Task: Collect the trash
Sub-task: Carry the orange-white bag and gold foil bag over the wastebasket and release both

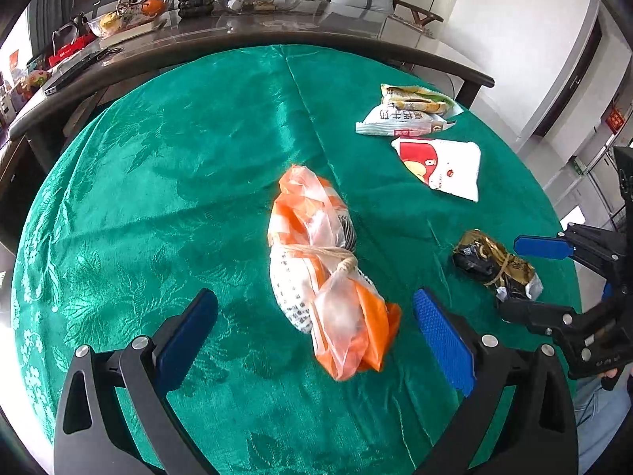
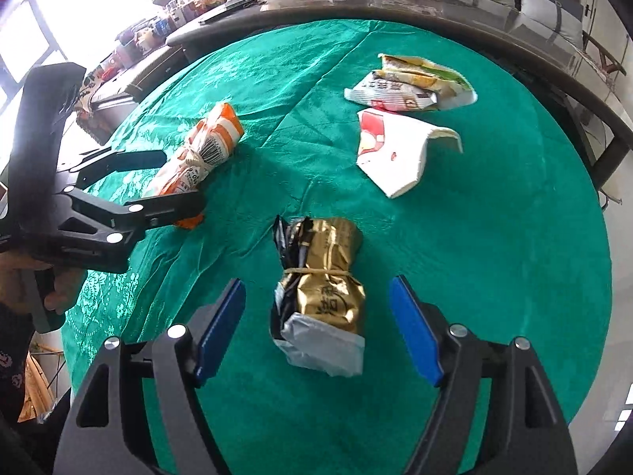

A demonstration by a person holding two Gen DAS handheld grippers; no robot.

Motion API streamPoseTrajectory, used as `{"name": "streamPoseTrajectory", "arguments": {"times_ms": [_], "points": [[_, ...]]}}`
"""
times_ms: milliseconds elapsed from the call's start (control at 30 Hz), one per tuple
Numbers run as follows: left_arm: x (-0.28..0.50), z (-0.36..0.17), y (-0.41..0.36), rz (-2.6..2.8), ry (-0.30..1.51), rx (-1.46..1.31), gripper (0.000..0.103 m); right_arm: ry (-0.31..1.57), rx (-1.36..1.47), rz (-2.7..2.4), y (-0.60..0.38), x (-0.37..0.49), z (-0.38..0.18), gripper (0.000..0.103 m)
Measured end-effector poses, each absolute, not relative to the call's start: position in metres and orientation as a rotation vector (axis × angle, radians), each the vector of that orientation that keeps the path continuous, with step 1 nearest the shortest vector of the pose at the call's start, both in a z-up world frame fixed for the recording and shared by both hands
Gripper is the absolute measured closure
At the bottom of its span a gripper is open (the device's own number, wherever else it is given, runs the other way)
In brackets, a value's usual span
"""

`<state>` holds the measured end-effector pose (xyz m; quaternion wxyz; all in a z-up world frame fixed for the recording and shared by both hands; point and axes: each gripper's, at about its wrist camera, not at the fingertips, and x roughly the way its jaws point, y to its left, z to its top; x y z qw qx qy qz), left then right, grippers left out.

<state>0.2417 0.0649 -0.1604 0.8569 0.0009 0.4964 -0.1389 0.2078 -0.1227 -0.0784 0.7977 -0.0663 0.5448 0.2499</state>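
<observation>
Your left gripper [image 1: 314,334] hangs over the green tablecloth [image 1: 158,182] with its jaws spread wide, one blue pad on either side of the orange and white bundle [image 1: 316,269], which lies on the cloth tied round the middle with string; neither pad touches it. Your right gripper [image 2: 316,328] is just as wide, straddling the gold and black packet [image 2: 322,285], also tied with string, with clear gaps on both sides. Nothing is held in either tool. Farther out on the cloth lie a white and red wrapper [image 2: 391,150] and, just beyond it, a small heap of crumpled snack bags [image 2: 411,83]. Behind the cloth runs a dark counter [image 1: 253,31] crowded with bowls and boxes.
</observation>
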Motion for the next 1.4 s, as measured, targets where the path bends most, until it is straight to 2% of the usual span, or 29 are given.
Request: {"name": "streamPoseTrajectory", "arguments": {"times_ms": [67,100,133,167,200,233,267,300,333,933,1400], "points": [[0.249,-0.163,0.061,-0.281,1.058,0.013,0.006,1.181,-0.175,0.518,-0.116,0.210,-0.081,0.030],[0.252,-0.164,0.060,-0.279,1.064,0.017,0.010,1.186,-0.180,0.506,-0.114,0.213,-0.083,0.032],[0.254,-0.164,0.058,-0.274,1.069,0.021,0.013,1.195,-0.177,0.500,-0.115,0.214,-0.085,0.043],[0.255,-0.164,0.058,-0.267,1.073,0.027,0.019,1.210,-0.166,0.501,-0.115,0.215,-0.087,0.049],[0.255,-0.163,0.058,-0.263,1.070,0.031,0.025,1.218,-0.152,0.506,-0.117,0.215,-0.088,0.058],[0.255,-0.162,0.059,-0.274,1.068,0.025,0.030,1.211,-0.146,0.505,-0.118,0.214,-0.087,0.059],[0.254,-0.161,0.059,-0.283,1.064,0.022,0.043,1.199,-0.147,0.501,-0.119,0.212,-0.085,0.059],[0.253,-0.160,0.058,-0.282,1.061,0.030,0.051,1.185,-0.146,0.496,-0.121,0.209,-0.081,0.060],[0.250,-0.158,0.058,-0.285,1.056,0.033,0.055,1.177,-0.139,0.495,-0.124,0.207,-0.079,0.060],[0.174,-0.109,-0.039,-0.407,0.892,0.140,0.057,1.108,-0.028,0.415,-0.207,0.150,-0.051,0.060],[0.161,-0.107,-0.096,-0.490,0.902,0.186,0.057,1.077,0.041,0.334,-0.274,0.137,-0.045,0.060]]}}
